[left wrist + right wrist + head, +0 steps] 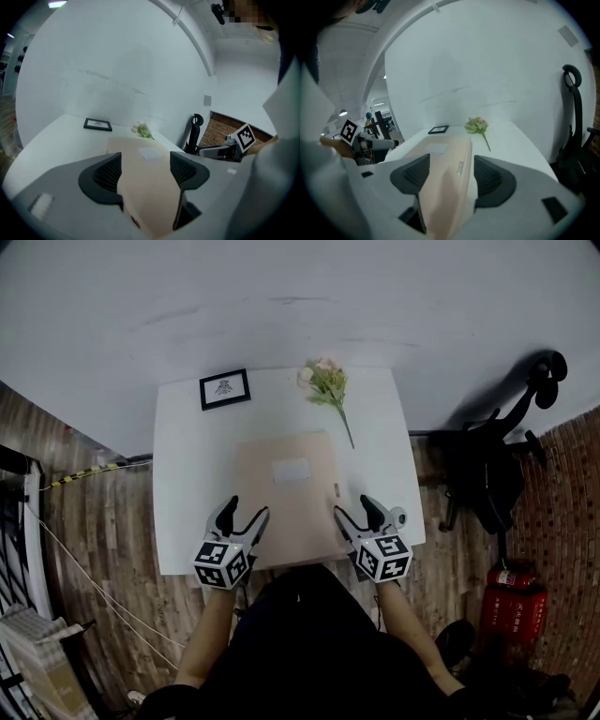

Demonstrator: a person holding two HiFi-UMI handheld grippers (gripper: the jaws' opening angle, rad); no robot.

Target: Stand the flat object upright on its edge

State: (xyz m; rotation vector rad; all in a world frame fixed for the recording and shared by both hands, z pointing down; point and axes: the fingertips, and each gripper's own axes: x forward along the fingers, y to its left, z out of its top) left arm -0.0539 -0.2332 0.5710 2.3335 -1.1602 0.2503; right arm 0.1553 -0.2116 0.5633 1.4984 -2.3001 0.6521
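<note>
Plainly, the flat beige box [291, 493] lies face-up on the white counter [186, 474], its near edge close to the counter's near rim, with a pale rectangular label [291, 471] on its top. The left tool [246, 510] sits at the box's near-left corner with its jaws spread wide; in the left gripper view the beige surface runs between the two dark pads without either pad pressing on it. The right tool [356, 508] sits at the near-right side, jaws likewise parted, and its own view shows the box's right edge (a small metal fitting shows on that side wall) passing between the pads, which stand clear of it. So both tools are released and grip nothing. A small black picture frame [225, 389] lies at the far-left corner of the counter, and a sprig of pale flowers [326, 385] lies at the far side, its stem pointing toward the box's far-right corner. A black chair [495, 460] stands on the wooden floor to the right.
</note>
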